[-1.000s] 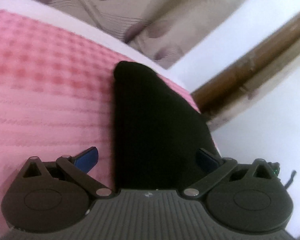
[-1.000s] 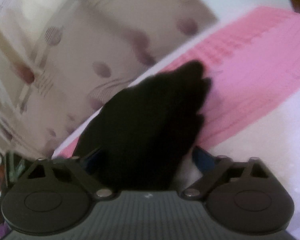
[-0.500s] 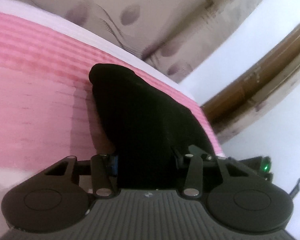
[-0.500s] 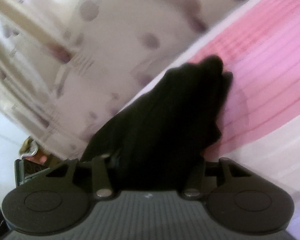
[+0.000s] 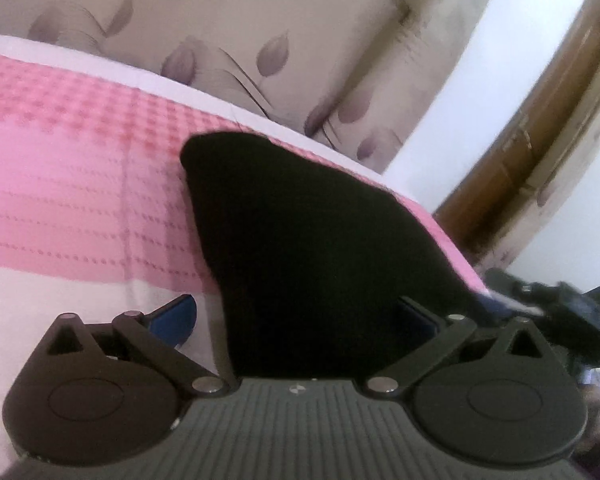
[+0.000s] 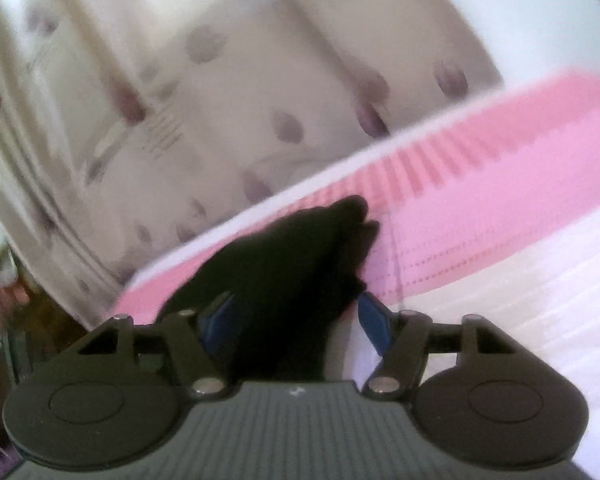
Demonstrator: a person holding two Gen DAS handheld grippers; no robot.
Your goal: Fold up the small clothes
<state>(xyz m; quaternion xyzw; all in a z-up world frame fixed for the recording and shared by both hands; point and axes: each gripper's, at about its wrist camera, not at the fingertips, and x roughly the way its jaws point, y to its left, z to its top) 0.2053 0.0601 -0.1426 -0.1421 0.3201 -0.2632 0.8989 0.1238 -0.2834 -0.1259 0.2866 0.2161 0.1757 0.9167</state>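
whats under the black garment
The black garment lies on the pink patterned bedspread, which shows along its left and far edges. Whatever sits directly beneath the cloth is covered, so nothing more can be told.

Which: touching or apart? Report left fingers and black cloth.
Cannot tell. Left wrist view: fingers spread, one clear of the black cloth, the other overlapped by it.

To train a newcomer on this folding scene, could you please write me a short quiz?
1. True or false: the left tongs are shut on the black cloth.
2. The cloth lies on: A a wooden floor; B a pink spread; C a chair.
3. Fill in: the right tongs' pads are ___.
Key: 1 false; 2 B; 3 blue.
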